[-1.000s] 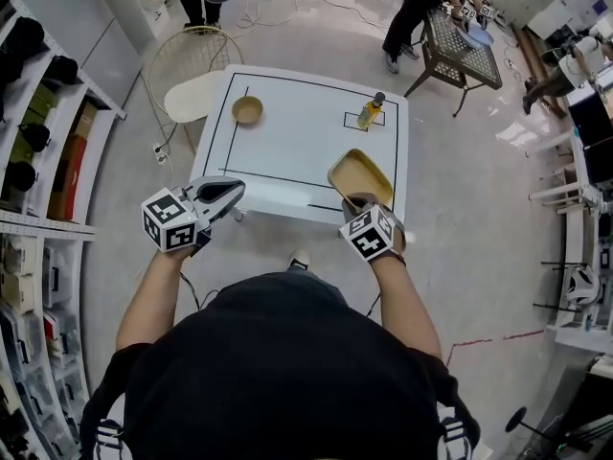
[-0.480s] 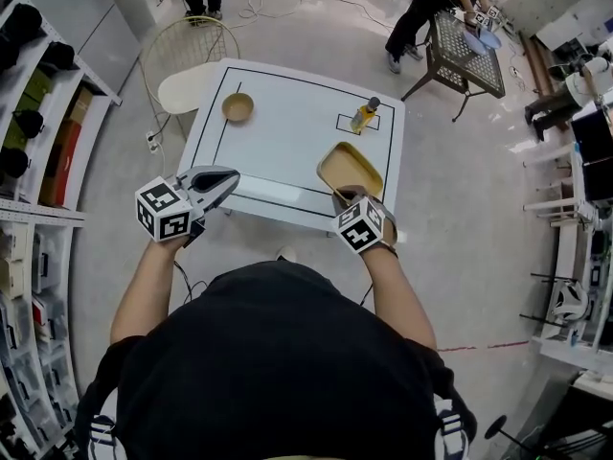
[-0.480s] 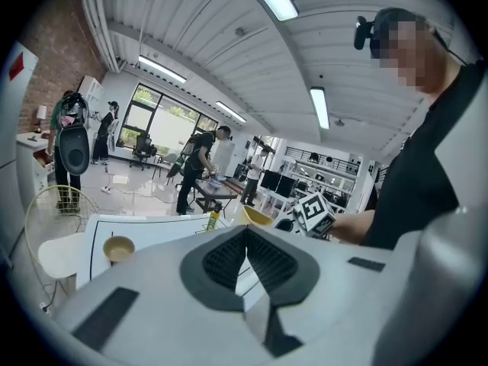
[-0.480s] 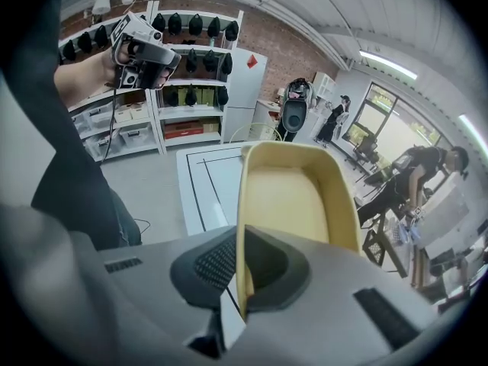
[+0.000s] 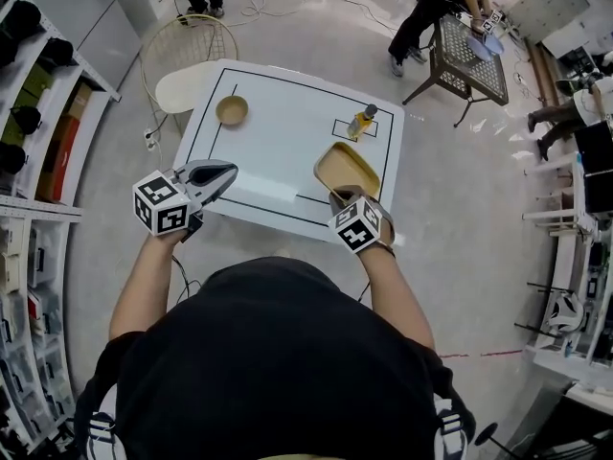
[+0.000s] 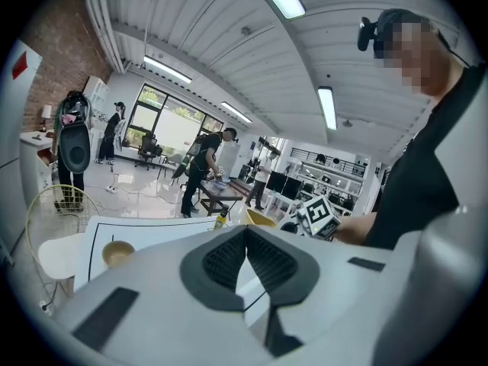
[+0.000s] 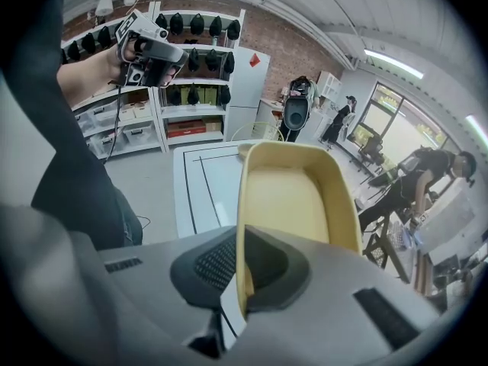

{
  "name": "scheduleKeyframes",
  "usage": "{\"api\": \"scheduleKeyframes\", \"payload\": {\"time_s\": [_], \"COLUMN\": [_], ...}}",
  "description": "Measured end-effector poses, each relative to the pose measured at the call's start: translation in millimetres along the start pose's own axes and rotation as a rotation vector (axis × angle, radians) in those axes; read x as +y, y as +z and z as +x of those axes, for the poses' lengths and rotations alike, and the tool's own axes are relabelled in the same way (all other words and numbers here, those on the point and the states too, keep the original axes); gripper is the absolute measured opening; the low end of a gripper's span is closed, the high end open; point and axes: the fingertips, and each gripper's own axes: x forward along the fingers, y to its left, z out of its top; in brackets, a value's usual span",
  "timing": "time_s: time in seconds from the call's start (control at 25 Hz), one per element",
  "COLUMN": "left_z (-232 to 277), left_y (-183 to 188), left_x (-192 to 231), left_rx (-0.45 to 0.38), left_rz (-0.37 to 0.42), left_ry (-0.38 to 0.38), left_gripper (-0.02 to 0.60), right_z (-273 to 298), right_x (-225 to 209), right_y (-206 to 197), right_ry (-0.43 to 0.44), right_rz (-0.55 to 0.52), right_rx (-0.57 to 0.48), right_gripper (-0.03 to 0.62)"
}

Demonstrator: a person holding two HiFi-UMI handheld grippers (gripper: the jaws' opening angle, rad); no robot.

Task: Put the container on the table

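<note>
A shallow yellow rectangular container [image 5: 347, 169] [image 7: 293, 197] hangs over the near right part of the white table [image 5: 287, 132]. My right gripper [image 5: 342, 197] [image 7: 242, 280] is shut on its near rim, and the tray tilts away from the jaws. My left gripper [image 5: 222, 172] [image 6: 245, 242] is shut with nothing in it and hovers over the table's near left edge. The right gripper's marker cube [image 6: 319, 215] shows in the left gripper view.
On the table stand a small tan bowl [image 5: 231, 110] at the far left and a yellow bottle [image 5: 361, 119] inside a marked square at the far right. A wire chair [image 5: 187, 60] is behind the table. Shelving [image 5: 38, 113] runs along the left. A person [image 5: 436, 8] works at a mesh table [image 5: 472, 56].
Both grippers have moved forward over the table's near edge, the right one carrying the yellow container with it. The jaws stay as they were.
</note>
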Motion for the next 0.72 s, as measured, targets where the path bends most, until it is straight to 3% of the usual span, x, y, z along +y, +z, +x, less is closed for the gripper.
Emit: {"api": "scheduleKeyframes", "payload": {"time_s": [0.4,0.72], "left_z": [19.9,8.0], "left_y": [15.2,8.3], "left_x": [3.8,-1.1], "left_rx": [-0.021,-0.026], "left_rz": [0.001,-0.014], "left_ry": [0.029,0.058], "left_gripper": [0.008,0.008], "right_z": [5.2,6.2], "right_x": [-21.2,-17.9], "right_y": [-8.3,-7.9], "right_ry": [0.022,0.036], "right_rz": [-0.020,-0.028], "right_rx": [0.002,-0.001], "right_gripper": [0.008,0.008]}}
